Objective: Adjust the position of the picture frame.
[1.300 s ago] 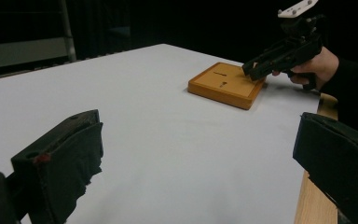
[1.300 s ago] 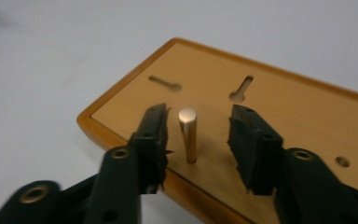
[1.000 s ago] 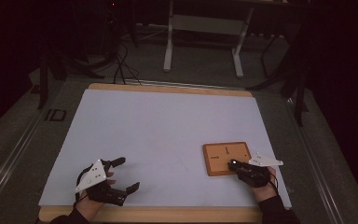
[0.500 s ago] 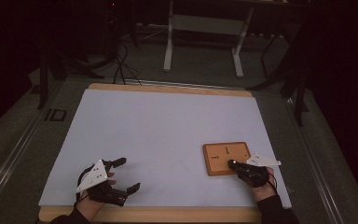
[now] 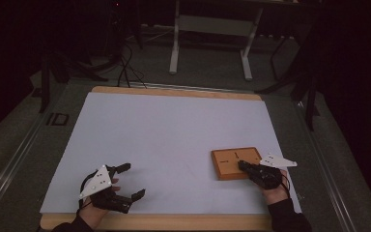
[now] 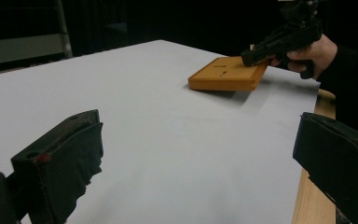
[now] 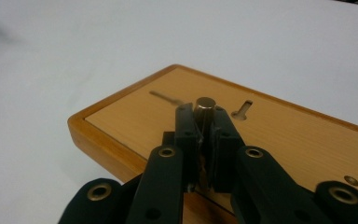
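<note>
A flat, rounded-corner wooden board (image 5: 235, 163), honey-orange with a paler inset top and two narrow keyhole-like slots cut into it, lies near the right front corner of a smooth white table sheet (image 5: 174, 140). Over its near edge, the right gripper (image 7: 205, 122) has just been closing its matte black jaws, which now pinch a short metal peg (image 7: 205, 106), a dull, flat-topped cylinder standing upright above the board's surface. The right hand (image 5: 274, 189) reaches in low from the table's front edge, sleeve dark, gripper pointing toward the board. Well apart at the front left, the left gripper (image 5: 127, 180) rests on the sheet with its padded jaws spread wide and nothing between them, its grey triangular plate facing up.
</note>
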Tool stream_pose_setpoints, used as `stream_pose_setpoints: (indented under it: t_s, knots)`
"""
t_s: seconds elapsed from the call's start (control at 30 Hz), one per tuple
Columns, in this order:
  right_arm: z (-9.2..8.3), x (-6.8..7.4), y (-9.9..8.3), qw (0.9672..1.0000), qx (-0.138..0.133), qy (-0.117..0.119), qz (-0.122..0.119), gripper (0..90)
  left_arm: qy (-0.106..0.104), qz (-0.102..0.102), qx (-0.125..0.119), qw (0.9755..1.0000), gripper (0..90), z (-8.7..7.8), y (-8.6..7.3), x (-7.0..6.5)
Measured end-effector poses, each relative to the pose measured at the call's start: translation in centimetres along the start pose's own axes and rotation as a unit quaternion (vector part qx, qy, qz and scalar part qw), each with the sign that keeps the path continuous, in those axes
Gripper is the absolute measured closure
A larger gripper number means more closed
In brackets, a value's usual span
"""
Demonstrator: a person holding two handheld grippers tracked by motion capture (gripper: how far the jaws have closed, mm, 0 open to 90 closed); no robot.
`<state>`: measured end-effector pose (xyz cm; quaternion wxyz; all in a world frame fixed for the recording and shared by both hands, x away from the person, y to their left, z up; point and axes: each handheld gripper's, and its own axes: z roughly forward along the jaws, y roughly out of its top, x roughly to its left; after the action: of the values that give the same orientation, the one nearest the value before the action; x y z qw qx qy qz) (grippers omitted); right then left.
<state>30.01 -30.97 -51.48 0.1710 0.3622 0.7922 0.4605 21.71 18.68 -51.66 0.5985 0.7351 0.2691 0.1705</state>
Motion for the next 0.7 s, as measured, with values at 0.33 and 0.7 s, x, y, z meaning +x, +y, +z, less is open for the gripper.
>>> stream_pose_setpoints:
  t_s: [0.33, 0.7]
  knots:
    - [-0.1, 0.2, 1.8, 0.9999, -0.014, 0.001, -0.008, 85.2, 0.000, 0.001, 0.000, 1.0000, 1.7, 0.0, 0.0, 0.0]
    - [0.9, 0.8, 4.3, 0.9993, -0.027, 0.023, -0.014, 85.2, 0.000, 0.001, 0.001, 1.0000, 1.7, 0.1, 0.0, 0.0]
